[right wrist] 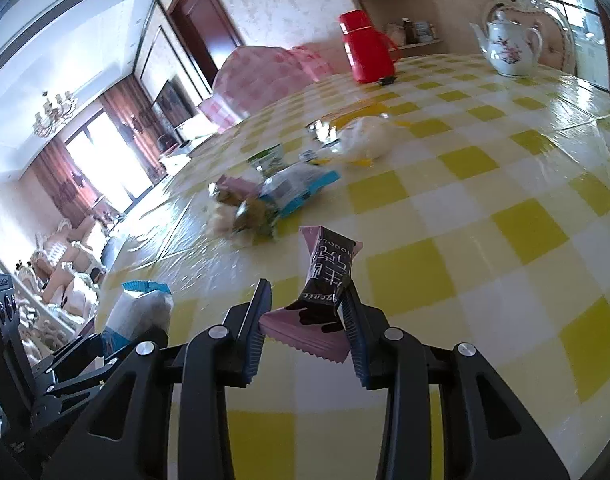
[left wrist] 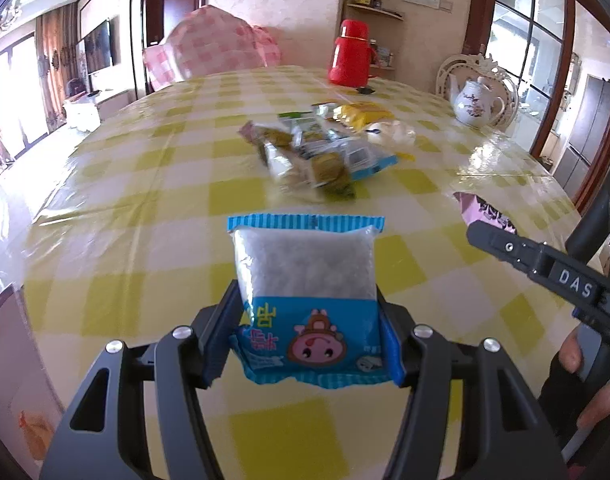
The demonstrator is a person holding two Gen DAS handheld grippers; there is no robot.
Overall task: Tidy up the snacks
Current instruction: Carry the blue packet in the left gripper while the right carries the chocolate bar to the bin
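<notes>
My left gripper (left wrist: 309, 344) is shut on a blue snack packet (left wrist: 305, 280) with a clear window and a pink cartoon face, held above the table. My right gripper (right wrist: 305, 320) is shut on a pink and dark brown chocolate packet (right wrist: 325, 276), whose top stands up between the fingers. The right gripper's finger (left wrist: 505, 248) and the pink packet (left wrist: 481, 208) show at the right of the left wrist view. The blue packet (right wrist: 141, 312) and left gripper appear at the lower left of the right wrist view. A pile of mixed snack packets (left wrist: 317, 152) (right wrist: 273, 188) lies mid-table ahead of both grippers.
The table carries a yellow and white checked cloth (left wrist: 145, 208) (right wrist: 485, 220). A red thermos (left wrist: 349, 54) (right wrist: 365, 48) stands at the far edge, and a white floral teapot (left wrist: 475, 104) (right wrist: 509, 48) at the far right. A pink checked chair (left wrist: 209, 48) is behind the table.
</notes>
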